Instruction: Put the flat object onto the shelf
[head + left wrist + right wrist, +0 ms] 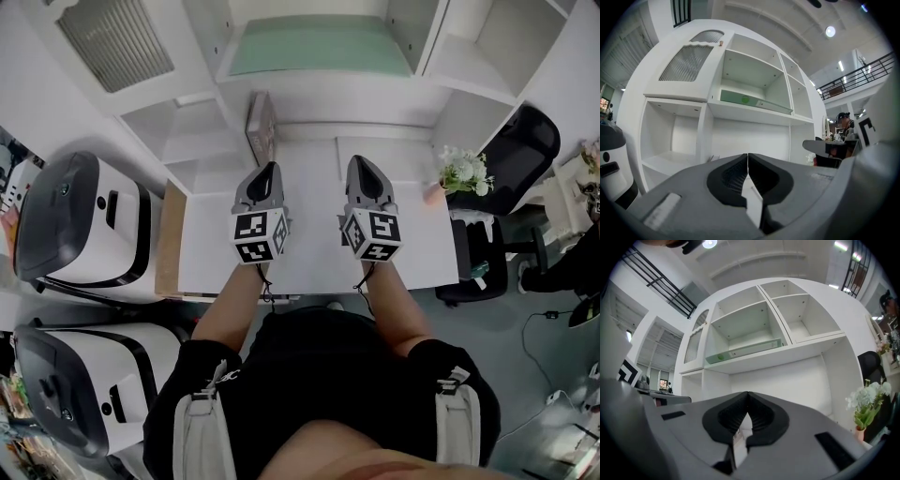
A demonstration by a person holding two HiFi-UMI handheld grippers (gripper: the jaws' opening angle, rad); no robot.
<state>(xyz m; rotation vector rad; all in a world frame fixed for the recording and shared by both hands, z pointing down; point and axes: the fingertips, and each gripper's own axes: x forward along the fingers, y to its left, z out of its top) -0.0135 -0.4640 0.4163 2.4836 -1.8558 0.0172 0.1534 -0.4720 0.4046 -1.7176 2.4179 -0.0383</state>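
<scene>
A flat pale-green board (pixel 319 47) lies on the wide middle shelf of the white shelf unit; it also shows as the green board (pixel 754 102) in the left gripper view and the green board (pixel 743 351) in the right gripper view. A thin brown flat object (pixel 261 127) stands on edge at the back of the white desk (pixel 309 253), beside a shelf partition. My left gripper (pixel 270 169) hovers over the desk just in front of it, jaws shut and empty (pixel 748 157). My right gripper (pixel 362 164) is beside it, also shut and empty (pixel 748 395).
A vase of white flowers (pixel 461 172) stands at the desk's right end, with a black chair (pixel 520 141) behind it. Two white machines (pixel 80 220) sit on the floor at left. A person (pixel 843 123) is seated far off to the right.
</scene>
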